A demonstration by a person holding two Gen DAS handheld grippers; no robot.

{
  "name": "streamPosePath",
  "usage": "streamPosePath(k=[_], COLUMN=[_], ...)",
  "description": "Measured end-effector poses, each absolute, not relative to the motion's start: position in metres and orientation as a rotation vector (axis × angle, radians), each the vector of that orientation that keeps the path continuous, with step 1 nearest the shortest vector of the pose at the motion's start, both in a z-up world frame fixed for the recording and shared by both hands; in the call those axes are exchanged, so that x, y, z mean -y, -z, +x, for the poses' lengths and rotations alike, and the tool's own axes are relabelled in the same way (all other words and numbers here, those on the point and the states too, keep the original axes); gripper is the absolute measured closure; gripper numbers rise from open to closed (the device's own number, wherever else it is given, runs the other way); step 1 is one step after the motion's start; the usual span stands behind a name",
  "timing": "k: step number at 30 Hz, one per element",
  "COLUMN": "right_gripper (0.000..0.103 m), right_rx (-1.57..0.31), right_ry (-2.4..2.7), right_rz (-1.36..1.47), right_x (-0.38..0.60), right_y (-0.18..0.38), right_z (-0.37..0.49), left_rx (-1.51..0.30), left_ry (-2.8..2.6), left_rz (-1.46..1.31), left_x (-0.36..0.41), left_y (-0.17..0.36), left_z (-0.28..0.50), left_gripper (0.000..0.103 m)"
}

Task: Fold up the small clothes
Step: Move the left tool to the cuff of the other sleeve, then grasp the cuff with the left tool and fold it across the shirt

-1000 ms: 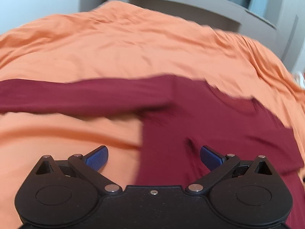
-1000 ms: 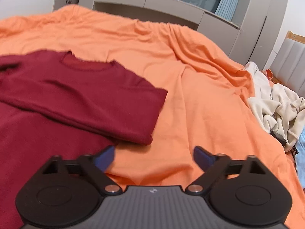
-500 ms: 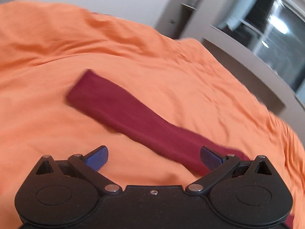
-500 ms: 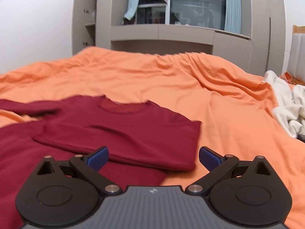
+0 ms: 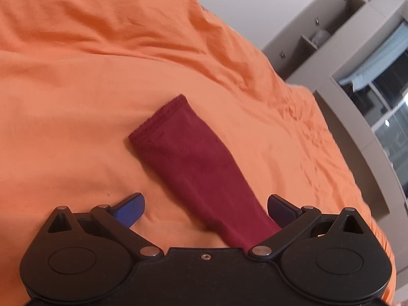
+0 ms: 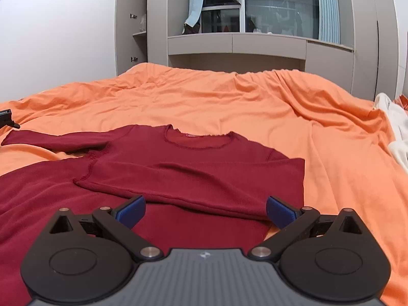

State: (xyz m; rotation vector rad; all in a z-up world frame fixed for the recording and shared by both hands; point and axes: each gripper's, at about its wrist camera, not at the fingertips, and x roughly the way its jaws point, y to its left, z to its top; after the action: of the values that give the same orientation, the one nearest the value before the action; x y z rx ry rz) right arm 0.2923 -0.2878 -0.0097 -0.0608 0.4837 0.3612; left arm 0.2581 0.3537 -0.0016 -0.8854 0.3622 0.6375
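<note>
Left claw (image 5: 205, 206): I hold it low over the orange sheet (image 5: 76, 97), jaws spread wide, gripping nothing.
Sleeve (image 5: 193, 168): lies flat between my fingers, cuff toward 11 o'clock.
Right claw (image 6: 205, 207): level, spread, empty.
Maroon shirt (image 6: 193, 168): flat at 12 o'clock, one sleeve folded across.

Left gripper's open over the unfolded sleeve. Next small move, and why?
Probably lower the left gripper and close its fingers on the sleeve near the cuff. That sleeve lies flat, stretched out on the orange sheet, while the other sleeve is already folded across the shirt.
</note>
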Motion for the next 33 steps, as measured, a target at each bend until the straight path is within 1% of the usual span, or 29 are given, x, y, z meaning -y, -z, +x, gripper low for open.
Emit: streamPosePath(k=[2,4,5,7,8,9,10,12,14,21,27,33], right_gripper=[0.000,0.000,0.000,0.000,0.000,0.000,0.000,0.000,0.000,0.000,0.000,0.000], right_rx=[-0.495,-0.506,-0.511,-0.521,-0.525,-0.528,-0.531,-0.532,-0.532,-0.524,-0.515,-0.502], right_ry=[-0.359,-0.359,-0.359,-0.361,-0.362,-0.364,-0.366,-0.370,-0.374,-0.377,-0.373,-0.363], right_rz=[-0.054,-0.050,-0.050,-0.053,-0.057,-0.061,-0.066,-0.076,-0.085,-0.084,-0.068,-0.043], right_x=[0.288,0.289,0.290,0.289,0.288,0.287,0.286,0.284,0.283,0.283,0.287,0.294], right_y=[0.012,0.015,0.016,0.018,0.019,0.020,0.021,0.022,0.022,0.021,0.018,0.015], right_z=[0.294,0.296,0.296,0.298,0.298,0.298,0.299,0.298,0.298,0.296,0.294,0.293], left_rx=[-0.329,-0.300,-0.285,-0.249,-0.238,-0.232,-0.224,-0.206,-0.189,-0.127,-0.086,-0.066], left_ry=[-0.647,-0.671,-0.681,-0.706,-0.714,-0.715,-0.717,-0.724,-0.725,-0.645,-0.468,-0.252], left_rz=[-0.901,-0.921,-0.928,-0.935,-0.939,-0.944,-0.952,-0.967,-0.955,-0.723,-0.456,-0.295], left_x=[-0.355,-0.357,-0.358,-0.359,-0.360,-0.361,-0.362,-0.362,-0.360,-0.321,-0.249,-0.163], left_y=[0.002,0.004,0.005,0.006,0.007,0.009,0.010,0.012,0.010,-0.033,-0.079,-0.108], left_z=[0.258,0.257,0.258,0.256,0.257,0.258,0.258,0.257,0.257,0.269,0.292,0.311], left_gripper=[0.009,0.023,0.028,0.057,0.065,0.079,0.089,0.090,0.093,0.094,0.094,0.094])
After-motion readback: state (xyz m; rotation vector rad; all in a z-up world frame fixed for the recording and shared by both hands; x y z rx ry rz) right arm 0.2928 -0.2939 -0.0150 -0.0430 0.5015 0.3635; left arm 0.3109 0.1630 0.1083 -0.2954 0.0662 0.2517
